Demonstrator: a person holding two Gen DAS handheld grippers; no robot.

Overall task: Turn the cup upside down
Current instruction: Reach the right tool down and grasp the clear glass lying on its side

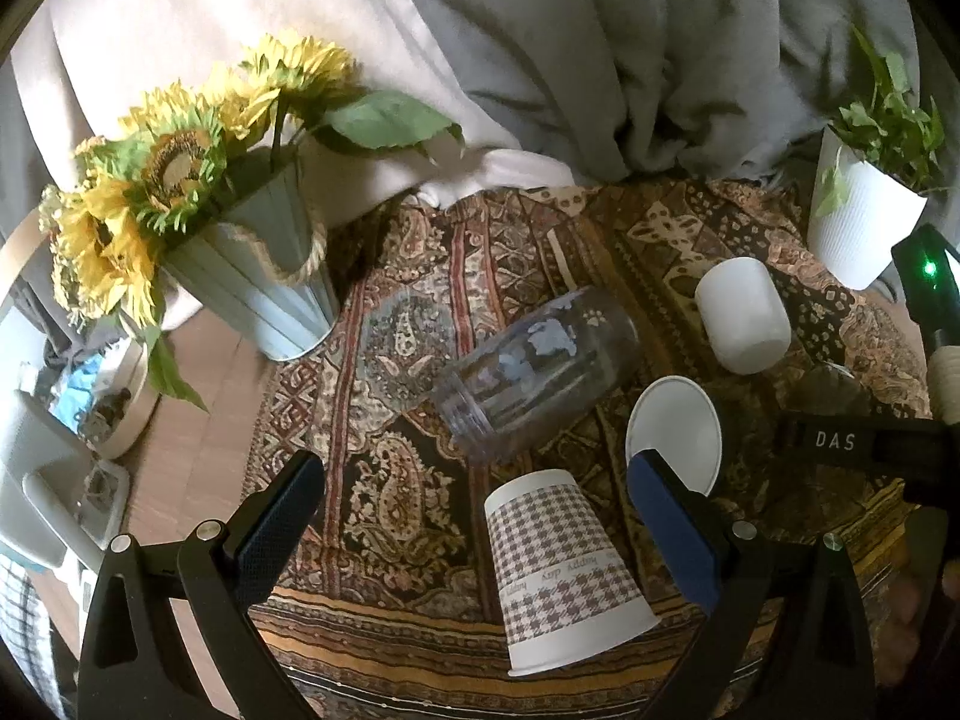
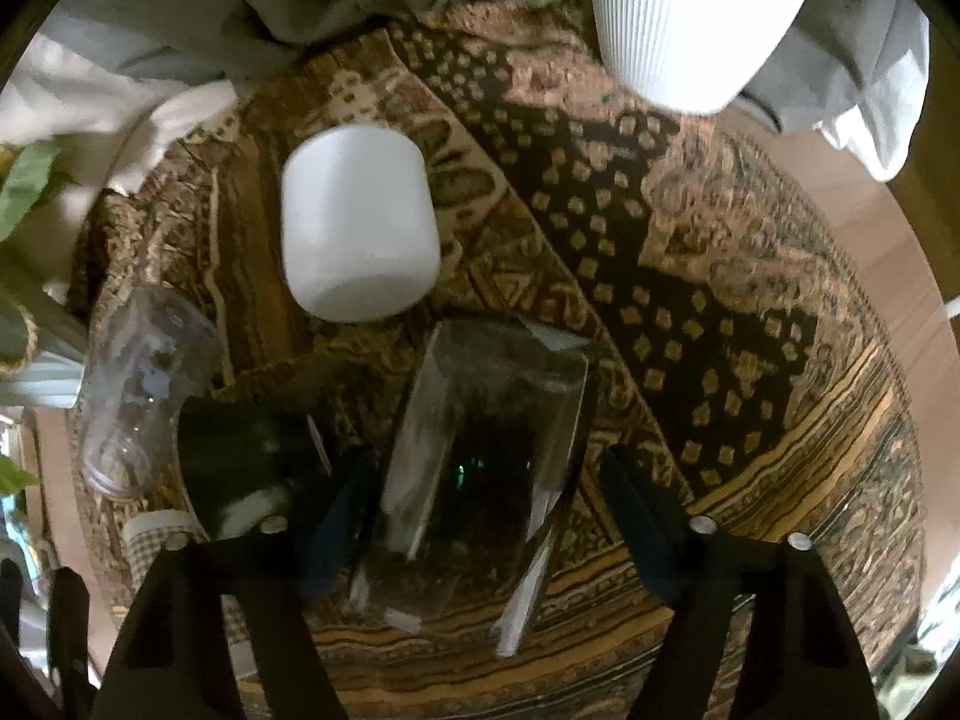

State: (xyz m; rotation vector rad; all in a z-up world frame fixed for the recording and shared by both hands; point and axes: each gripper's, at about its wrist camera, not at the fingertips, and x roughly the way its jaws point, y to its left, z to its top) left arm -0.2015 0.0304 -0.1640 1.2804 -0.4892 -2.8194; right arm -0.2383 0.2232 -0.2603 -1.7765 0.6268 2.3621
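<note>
Paper cup [image 1: 561,570] upside down on cloth [image 1: 420,516], between left gripper [image 1: 474,504] fingers; jar [image 1: 534,372] on its side behind it, mug [image 1: 744,315] further right.

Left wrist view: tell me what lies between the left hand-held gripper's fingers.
The upside-down houndstooth paper cup on the patterned cloth, nearer the right finger, untouched.

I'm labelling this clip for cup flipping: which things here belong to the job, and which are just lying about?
Job: clear glass between the fingers of the open right gripper; houndstooth paper cup, inverted, at the open left gripper; white cup; clear jar on its side.
Lying about: sunflower bucket; potted plant; patterned cloth.
</note>
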